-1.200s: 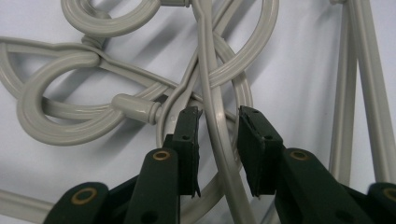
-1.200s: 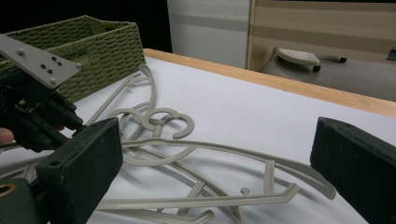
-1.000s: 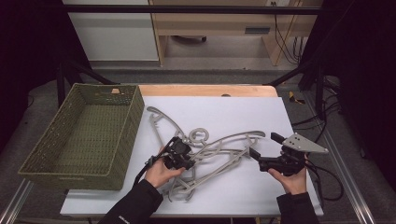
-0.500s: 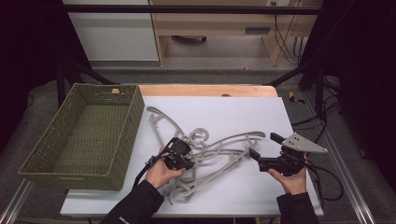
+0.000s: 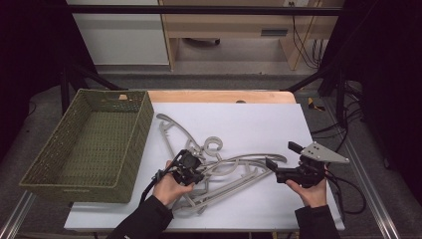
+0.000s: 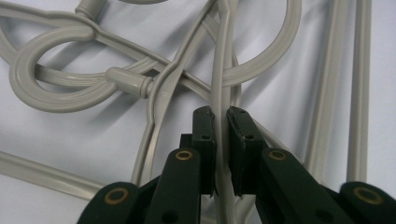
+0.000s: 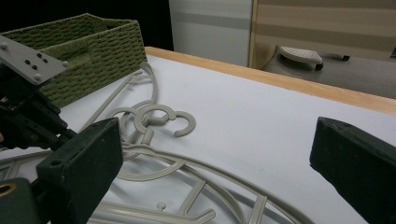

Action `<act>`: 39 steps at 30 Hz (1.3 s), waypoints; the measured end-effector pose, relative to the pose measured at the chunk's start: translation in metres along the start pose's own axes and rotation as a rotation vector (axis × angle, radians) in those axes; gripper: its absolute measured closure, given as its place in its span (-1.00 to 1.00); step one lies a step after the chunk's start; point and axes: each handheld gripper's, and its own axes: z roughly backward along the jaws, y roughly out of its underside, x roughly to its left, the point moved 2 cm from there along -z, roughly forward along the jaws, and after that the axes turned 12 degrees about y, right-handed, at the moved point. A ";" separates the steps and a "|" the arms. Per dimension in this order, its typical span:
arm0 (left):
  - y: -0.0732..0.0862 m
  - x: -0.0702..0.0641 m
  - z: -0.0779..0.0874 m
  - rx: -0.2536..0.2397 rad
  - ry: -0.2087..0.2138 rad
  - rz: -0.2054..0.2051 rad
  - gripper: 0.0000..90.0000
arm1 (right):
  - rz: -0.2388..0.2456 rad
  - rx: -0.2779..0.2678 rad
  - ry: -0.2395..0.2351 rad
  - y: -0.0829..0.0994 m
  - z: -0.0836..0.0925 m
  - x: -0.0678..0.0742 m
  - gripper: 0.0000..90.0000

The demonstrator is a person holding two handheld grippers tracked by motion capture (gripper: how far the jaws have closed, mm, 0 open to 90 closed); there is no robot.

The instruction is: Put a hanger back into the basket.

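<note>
High view, left to right: green woven basket (image 5: 87, 144) at table's left edge, nothing seen inside; tangled pile of grey plastic hangers (image 5: 219, 167) on white tabletop (image 5: 259, 124) just right of it; left gripper (image 5: 191, 174) down in pile's left part; right gripper (image 5: 272, 165) at pile's right end, well apart from left.

Left gripper view: jaws just closed, now clamped on one thin hanger bar (image 6: 220, 84) running up between pads (image 6: 205, 135). Bar crosses under/over neighbouring arms; two hooks (image 6: 56, 74) interlocked just up-left. Which hanger owns the bar: can't tell.

Right gripper view: jaws wide apart, nothing between, hanging level just above hanger frame (image 7: 196, 186). Hooks (image 7: 161, 119) and basket (image 7: 70, 51) beyond.

Likely step: pull one hanger free of tangle, then into basket.

To do it well:
- Keep left clamp square on bar; thin round section, probably prone to twisting in pads.
- Lift slow, watch hooks; expect neighbours to drag along.
- Use right gripper to pin remaining hangers flat, or unhook snagged one, before raising further.
- Tilt hanger to slip hook out of loop rather than yanking.
- Clear pile fully before swinging left over basket rim.
</note>
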 end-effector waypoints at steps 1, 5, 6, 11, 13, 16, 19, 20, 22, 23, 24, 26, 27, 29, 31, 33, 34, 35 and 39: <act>0.001 0.000 0.002 -0.007 0.006 0.000 0.82 | -0.001 -0.001 0.000 0.000 0.000 0.000 -0.94; 0.004 0.000 0.015 -0.063 0.018 0.004 0.83 | 0.000 -0.003 -0.001 0.000 0.001 -0.001 -0.93; 0.004 0.000 0.018 -0.066 0.015 0.004 0.83 | -0.001 -0.004 -0.001 0.000 0.001 -0.001 -0.93; 0.003 -0.003 0.037 -0.122 -0.026 -0.005 0.82 | -0.001 -0.007 -0.001 -0.001 0.002 -0.002 -0.93; 0.003 -0.003 0.044 -0.142 -0.041 -0.005 0.82 | -0.007 -0.010 0.002 -0.001 0.003 -0.002 -0.93; 0.003 -0.003 0.053 -0.161 -0.056 -0.004 0.82 | -0.009 -0.016 0.002 -0.002 0.005 -0.004 -0.94; 0.004 -0.002 0.063 -0.172 -0.063 -0.001 0.82 | -0.013 -0.019 0.006 -0.003 0.007 -0.005 -0.94; 0.004 -0.002 0.067 -0.185 -0.075 -0.001 0.82 | -0.010 -0.020 0.007 -0.003 0.007 -0.006 -0.94; 0.005 -0.001 0.073 -0.190 -0.083 -0.003 0.82 | -0.011 -0.019 0.010 -0.003 0.007 -0.006 -0.94; 0.005 0.000 0.078 -0.194 -0.091 -0.009 0.82 | -0.010 -0.019 0.011 -0.003 0.007 -0.006 -0.94; 0.005 0.001 0.083 -0.196 -0.098 -0.008 0.82 | -0.011 -0.019 0.011 -0.003 0.007 -0.007 -0.94; 0.004 0.003 0.092 -0.205 -0.106 -0.011 0.82 | -0.011 -0.019 0.012 -0.003 0.008 -0.007 -0.94; 0.004 0.004 0.098 -0.209 -0.112 -0.014 0.82 | -0.011 -0.017 0.009 -0.003 0.008 -0.007 -0.94; 0.004 0.005 0.107 -0.221 -0.124 -0.017 0.82 | -0.011 -0.018 0.013 -0.003 0.008 -0.007 -0.94; 0.003 0.007 0.117 -0.238 -0.140 -0.016 0.82 | -0.011 -0.018 0.012 -0.003 0.008 -0.007 -0.94; 0.003 0.009 0.128 -0.247 -0.150 -0.020 0.82 | -0.010 -0.017 0.013 -0.002 0.007 -0.007 -0.94; 0.003 0.010 0.131 -0.255 -0.155 -0.022 0.82 | -0.011 -0.017 0.014 -0.002 0.007 -0.007 -0.95; 0.003 0.011 0.135 -0.270 -0.154 -0.017 0.82 | -0.011 -0.017 0.013 -0.002 0.007 -0.007 -0.95; 0.004 0.018 0.155 -0.323 -0.166 -0.008 0.82 | -0.010 -0.017 0.011 -0.003 0.008 -0.007 -0.94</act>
